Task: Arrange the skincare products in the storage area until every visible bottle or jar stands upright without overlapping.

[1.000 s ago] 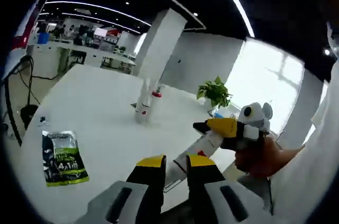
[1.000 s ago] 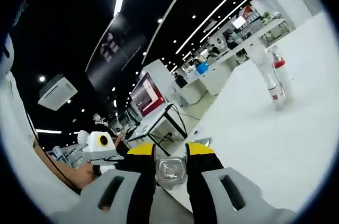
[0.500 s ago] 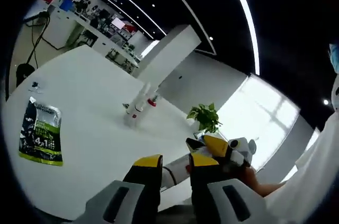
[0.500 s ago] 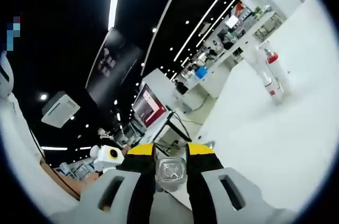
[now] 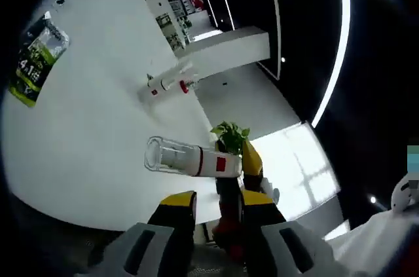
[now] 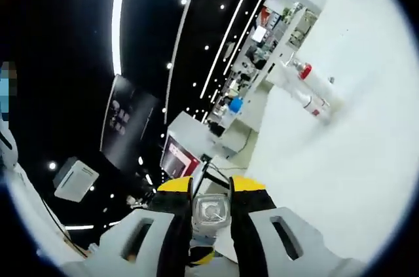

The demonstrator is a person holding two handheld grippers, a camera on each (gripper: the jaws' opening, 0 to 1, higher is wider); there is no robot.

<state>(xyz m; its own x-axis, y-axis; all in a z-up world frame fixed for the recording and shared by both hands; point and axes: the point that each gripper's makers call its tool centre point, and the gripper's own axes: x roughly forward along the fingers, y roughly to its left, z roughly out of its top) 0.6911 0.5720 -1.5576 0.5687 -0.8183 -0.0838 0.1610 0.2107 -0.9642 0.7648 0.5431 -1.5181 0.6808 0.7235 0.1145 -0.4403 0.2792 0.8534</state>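
Gripping a clear plastic bottle with a white label and red band, the right gripper shows in the left gripper view, reaching in from the right with its yellow-tipped jaws closed around the bottle's labelled end. The bottle hangs above the white table, its transparent end pointing left; I cannot tell what it holds. In the right gripper view the same bottle sits end-on between the right gripper jaws, pinched on both sides. The left gripper shows its own jaws at the bottom of its view, a narrow gap between them and nothing held. Farther off on the table two slim clear bottles with red caps and white labels stand close together; they also show in the right gripper view. At the far left of the table lies a flat green and black pouch with white print. Beyond the table's far edge stands a green leafy potted plant.
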